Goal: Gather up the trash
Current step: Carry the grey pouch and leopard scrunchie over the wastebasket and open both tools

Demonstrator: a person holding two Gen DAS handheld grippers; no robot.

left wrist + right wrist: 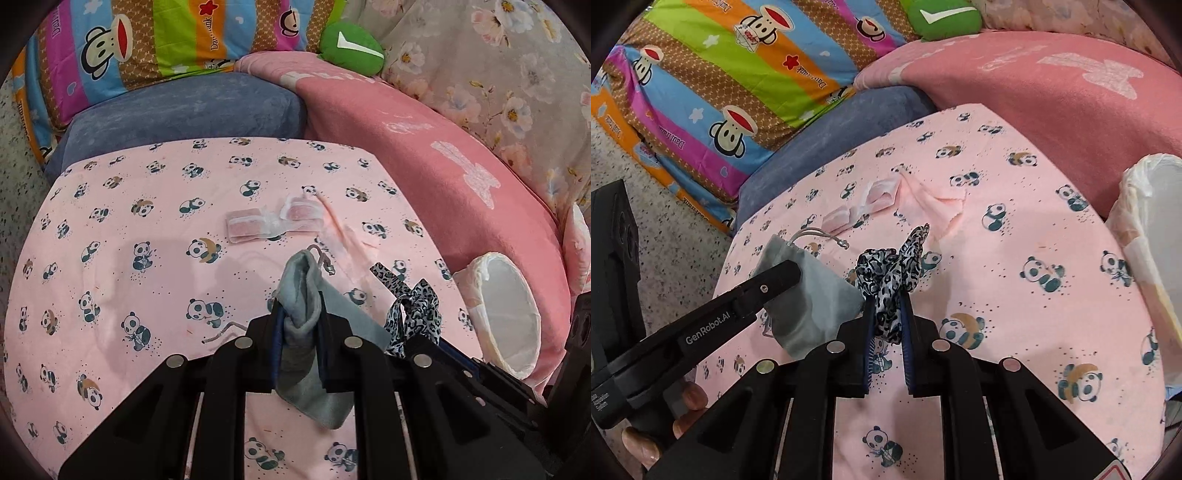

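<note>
My left gripper (300, 314) is shut on a grey drawstring pouch (301, 291) and holds it above the pink panda-print cloth (129, 221). The pouch also shows in the right wrist view (812, 291), with the left gripper's finger across it. My right gripper (888, 306) is shut on a leopard-print scrunchie (892, 269), which also shows in the left wrist view (413, 314). A clear wrapper with pink pads (273, 221) and a crumpled pink tissue (936, 206) lie on the cloth ahead. A white-lined trash bin (506, 314) stands at the right.
A blue cushion (184, 110) lies behind the cloth. A striped cartoon-monkey pillow (129, 48), a green check-mark plush (351, 44), a pink blanket (443, 155) and floral fabric (498, 74) surround it. Speckled floor (676, 240) lies at the left.
</note>
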